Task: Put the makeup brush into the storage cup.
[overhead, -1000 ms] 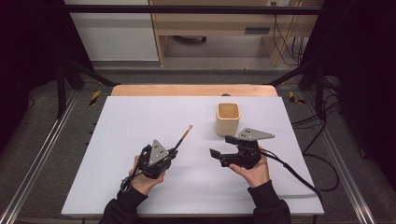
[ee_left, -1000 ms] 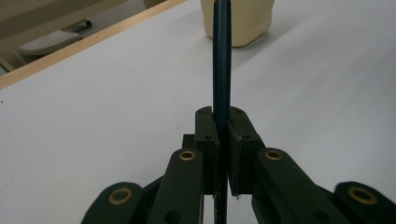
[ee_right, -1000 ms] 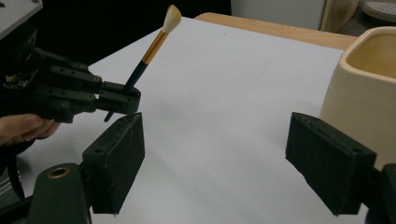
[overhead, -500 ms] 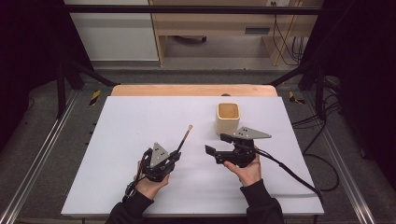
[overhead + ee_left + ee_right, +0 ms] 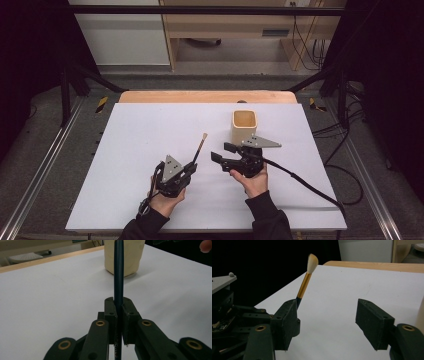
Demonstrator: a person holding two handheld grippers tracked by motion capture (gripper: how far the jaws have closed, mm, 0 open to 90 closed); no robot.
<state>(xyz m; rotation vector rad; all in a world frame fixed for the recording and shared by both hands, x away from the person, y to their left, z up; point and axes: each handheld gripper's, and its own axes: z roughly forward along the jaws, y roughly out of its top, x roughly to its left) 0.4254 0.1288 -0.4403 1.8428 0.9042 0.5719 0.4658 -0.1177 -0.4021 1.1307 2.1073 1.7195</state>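
Observation:
My left gripper is shut on the dark handle of a brush, near the front of the white table. The brush points away toward the back, its gold ferrule and pale bristles raised off the surface. In the left gripper view the handle runs straight up between the pads, with a beige cup behind it. My right gripper is just right of the brush and open. Its jaws have just been closing with nothing between them.
The beige square cup stands upright behind the right gripper, toward the back right. A wooden strip edges the table's far side. The right gripper's cable trails across the table to the right.
My right gripper has shifted a little left toward the brush and its jaws have narrowed. The left gripper and brush have barely moved.

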